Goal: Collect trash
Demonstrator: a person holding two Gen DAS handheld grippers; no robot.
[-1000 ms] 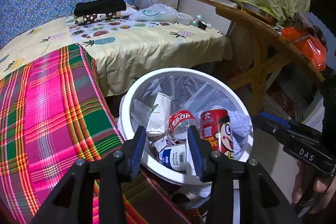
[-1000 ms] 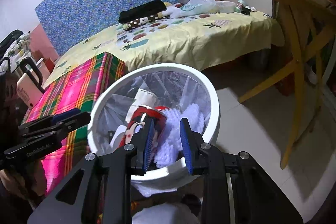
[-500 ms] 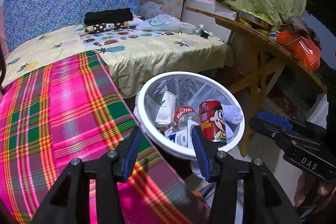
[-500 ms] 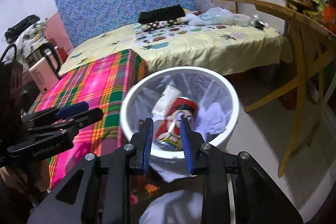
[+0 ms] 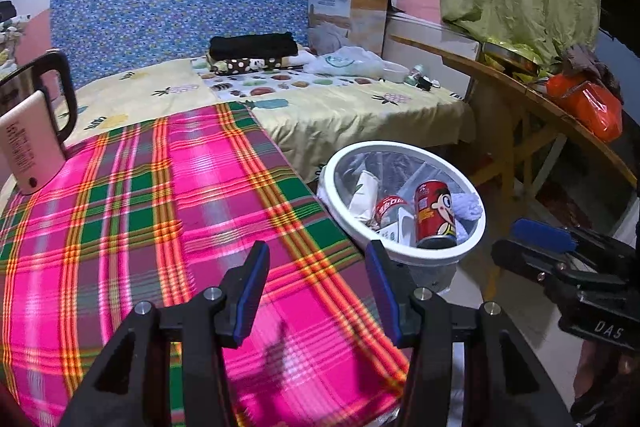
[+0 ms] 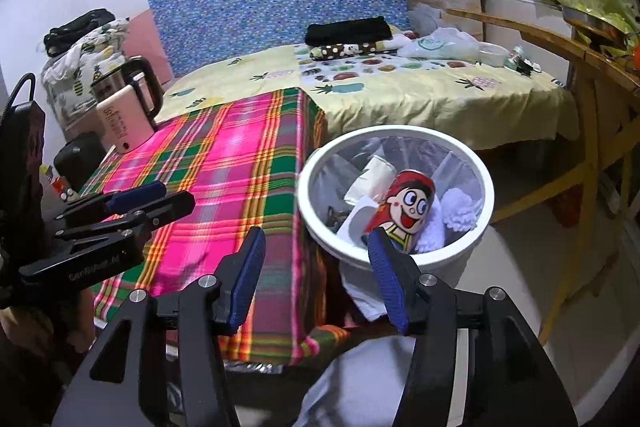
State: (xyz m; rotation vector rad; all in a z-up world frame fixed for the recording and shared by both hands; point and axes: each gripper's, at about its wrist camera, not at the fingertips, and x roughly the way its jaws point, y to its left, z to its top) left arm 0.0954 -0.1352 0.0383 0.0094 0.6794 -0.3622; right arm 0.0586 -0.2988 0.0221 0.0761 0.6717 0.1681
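Left wrist view first: the left gripper (image 5: 316, 283) hangs over the pink plaid cloth (image 5: 160, 211), blue pads spread wide with nothing between them. Off its right side sits the white trash bin (image 5: 404, 255), clear liner inside. The red cartoon can (image 5: 434, 213) is in the bin, pretty much upright, long axis running top to bottom with just a slight lean, silver top end up and cartoon face turned to the right. Left of it there's a smaller red-labelled bottle (image 5: 390, 207), a white carton (image 5: 364, 193) leaning against the wall, and a fuzzy pale blue cloth (image 5: 468, 207) on the can's far right. The right gripper (image 5: 560, 255) pokes in from the right edge, pointing left. A pinkish kettle (image 5: 28, 135) stands at the far left of the plaid cloth.

Right wrist view: the right gripper (image 6: 316, 271) has just been opening, and now the jaws gape with nothing in them. The same can (image 6: 404, 207) reads as tilted here, lying diagonally in the bin (image 6: 400, 259), top end toward the upper right, bottom toward the lower left, face up at the camera. The fuzzy cloth (image 6: 456, 215) is touching it on the right. The left gripper (image 6: 132, 203) shows from the side at the left, over the plaid cloth's edge, and I can't tell its gap from this angle.
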